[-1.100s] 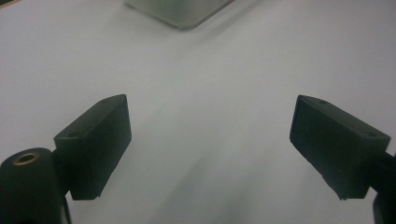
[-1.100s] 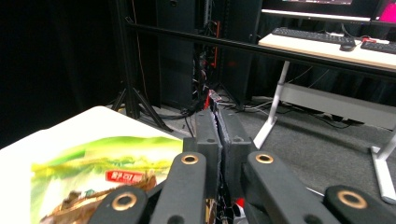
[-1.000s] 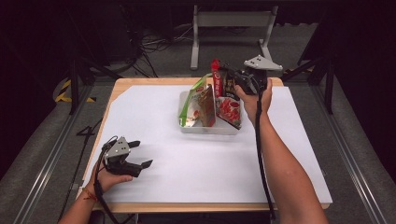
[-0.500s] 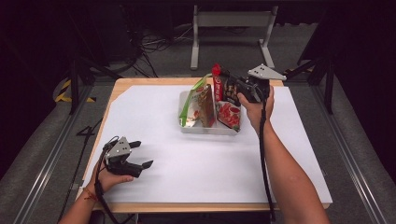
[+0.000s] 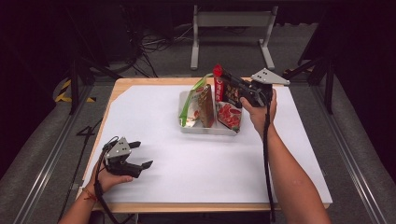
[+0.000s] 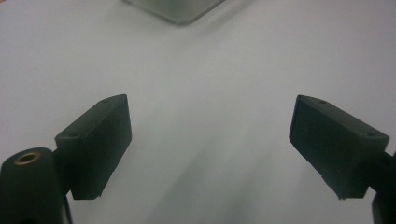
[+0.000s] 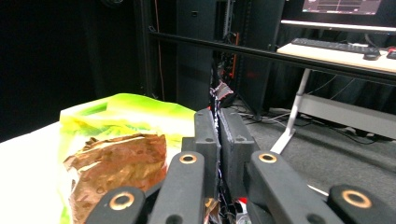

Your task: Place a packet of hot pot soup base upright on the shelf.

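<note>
Two grippers are seen over the white sheet (image 5: 187,163), with the tray (image 5: 205,129) taken as landmark. The right gripper (image 5: 223,79) is held just above the tray's far right part, pointing left, its jaws clenched on the top edge of a red pouch (image 5: 219,91). In the right gripper view the two pads (image 7: 206,140) are seen pressed nearly together, with only the thin crimped edge of the pouch pinched between them. The red pouch is stood upright in the tray, near its middle. A green pouch (image 5: 200,100) is leaned in the tray's left part, beside the red one; whether the two touch cannot be told. A second red packet (image 5: 229,115) is seen in the tray's right front corner.

The left gripper (image 5: 140,156) is rested low on the sheet, well apart from the tray, toward the near left. Its jaws are spread wide and nothing is held; bare sheet is seen between the fingers (image 6: 100,140), with a tray corner (image 6: 177,11) far ahead.
</note>
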A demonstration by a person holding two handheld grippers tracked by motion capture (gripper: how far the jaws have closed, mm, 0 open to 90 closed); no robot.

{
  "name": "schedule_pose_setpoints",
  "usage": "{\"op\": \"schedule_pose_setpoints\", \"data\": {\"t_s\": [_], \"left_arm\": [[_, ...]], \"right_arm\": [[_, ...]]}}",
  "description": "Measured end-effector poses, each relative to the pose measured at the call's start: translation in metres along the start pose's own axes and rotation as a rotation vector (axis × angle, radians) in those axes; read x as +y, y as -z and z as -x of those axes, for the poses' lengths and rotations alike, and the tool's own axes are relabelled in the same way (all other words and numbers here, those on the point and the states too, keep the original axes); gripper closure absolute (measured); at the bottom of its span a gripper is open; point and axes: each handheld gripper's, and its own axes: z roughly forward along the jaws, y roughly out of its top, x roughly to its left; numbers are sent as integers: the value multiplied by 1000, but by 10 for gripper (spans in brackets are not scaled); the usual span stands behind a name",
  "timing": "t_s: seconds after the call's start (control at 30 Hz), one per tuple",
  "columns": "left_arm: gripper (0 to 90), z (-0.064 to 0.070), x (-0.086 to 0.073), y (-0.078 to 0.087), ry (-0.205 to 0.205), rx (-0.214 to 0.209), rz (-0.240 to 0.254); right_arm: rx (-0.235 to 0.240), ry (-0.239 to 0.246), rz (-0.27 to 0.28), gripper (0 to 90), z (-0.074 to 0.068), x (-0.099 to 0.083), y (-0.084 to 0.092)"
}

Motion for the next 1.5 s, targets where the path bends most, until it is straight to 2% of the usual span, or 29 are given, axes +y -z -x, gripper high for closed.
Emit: {"op": "schedule_pose_setpoints", "data": {"t_s": [0.23, 0.3, 0.47, 0.57, 0.63, 0.87, 1.0, 1.3, 1.5], "left_arm": [[134, 0, 0, -2, -2, -2, -6], [133, 0, 0, -2, -8, -2, -11], [131, -1, 0, -1, 1, 0, -5], [131, 0, 0, -1, -2, 1, -5], [131, 0, 0, -1, -2, 3, -3], [131, 0, 0, -2, -3, 3, -9], [131, 0, 0, -2, 1, 2, -11], [130, 0, 0, -1, -1, 3, -7], [131, 0, 0, -2, -4, 0, -12]], "right_arm": [[14, 12, -3, 845, 0, -1, 0], [-5, 18, -15, 832, 0, 0, -3], [0, 5, -20, 800, 4, 1, -4], [-7, 4, -21, 782, 6, -1, -2], [-18, 5, -26, 727, 6, -1, 0], [-17, 1, -17, 697, 8, -3, 10], [-24, -10, -6, 614, 9, -3, 16], [1, 46, -36, 716, 7, -10, 32], [11, 52, -72, 765, 9, -22, 44]]}}
